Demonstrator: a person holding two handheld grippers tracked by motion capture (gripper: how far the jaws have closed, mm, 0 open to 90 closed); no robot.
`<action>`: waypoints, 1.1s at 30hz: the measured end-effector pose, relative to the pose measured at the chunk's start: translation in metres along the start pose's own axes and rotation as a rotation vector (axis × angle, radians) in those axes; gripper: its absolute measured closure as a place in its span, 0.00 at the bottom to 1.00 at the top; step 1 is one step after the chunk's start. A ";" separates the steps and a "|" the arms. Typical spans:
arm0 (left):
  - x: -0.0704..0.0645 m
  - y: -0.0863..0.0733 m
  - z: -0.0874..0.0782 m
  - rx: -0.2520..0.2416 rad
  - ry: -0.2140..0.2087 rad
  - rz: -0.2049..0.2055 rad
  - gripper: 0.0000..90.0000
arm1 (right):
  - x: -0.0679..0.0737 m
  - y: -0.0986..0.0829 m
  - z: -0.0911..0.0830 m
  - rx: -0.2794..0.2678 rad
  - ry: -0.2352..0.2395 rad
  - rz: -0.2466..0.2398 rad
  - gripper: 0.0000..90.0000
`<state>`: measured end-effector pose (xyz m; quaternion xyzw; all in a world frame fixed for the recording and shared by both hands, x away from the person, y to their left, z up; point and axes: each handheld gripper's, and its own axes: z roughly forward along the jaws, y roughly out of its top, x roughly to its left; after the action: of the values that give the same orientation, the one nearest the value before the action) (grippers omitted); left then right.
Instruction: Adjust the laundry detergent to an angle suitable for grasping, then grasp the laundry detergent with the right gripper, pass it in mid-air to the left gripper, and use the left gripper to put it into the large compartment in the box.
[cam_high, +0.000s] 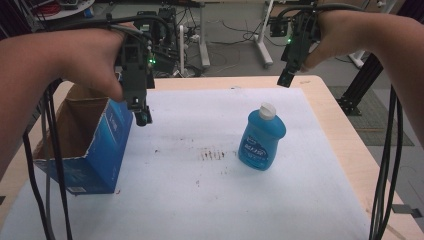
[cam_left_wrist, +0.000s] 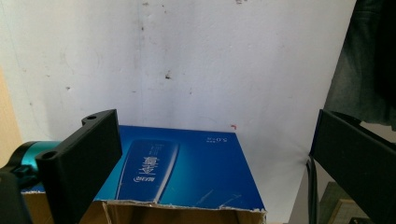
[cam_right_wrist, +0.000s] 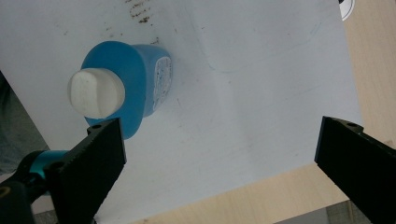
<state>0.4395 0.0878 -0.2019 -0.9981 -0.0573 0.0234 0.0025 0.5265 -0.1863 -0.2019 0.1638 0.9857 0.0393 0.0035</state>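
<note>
An open blue cardboard box is standing at the near left of the white-covered counter, its mouth facing up. The left gripper is hovering just above the box's far right corner, its fingers spread wide and empty. Farther right, a blue bottle with a white cap is standing upright, long axis vertical. The right gripper is hanging above and beyond it, fingers wide apart, holding nothing, and looks the nearer one to the bottle.
</note>
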 end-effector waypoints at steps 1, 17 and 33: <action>0.000 0.000 0.000 0.002 0.000 0.003 0.02 | 0.000 0.000 0.000 -0.002 0.001 0.002 0.01; -0.005 0.004 0.000 0.031 0.006 -0.014 0.02 | -0.001 -0.006 -0.003 -0.011 -0.013 0.000 0.01; -0.011 0.004 -0.003 0.022 0.018 -0.021 0.02 | 0.005 -0.008 -0.008 -0.025 -0.026 -0.018 0.01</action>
<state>0.4287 0.0826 -0.1985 -0.9975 -0.0674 0.0152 0.0142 0.5186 -0.1927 -0.1950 0.1553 0.9865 0.0495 0.0185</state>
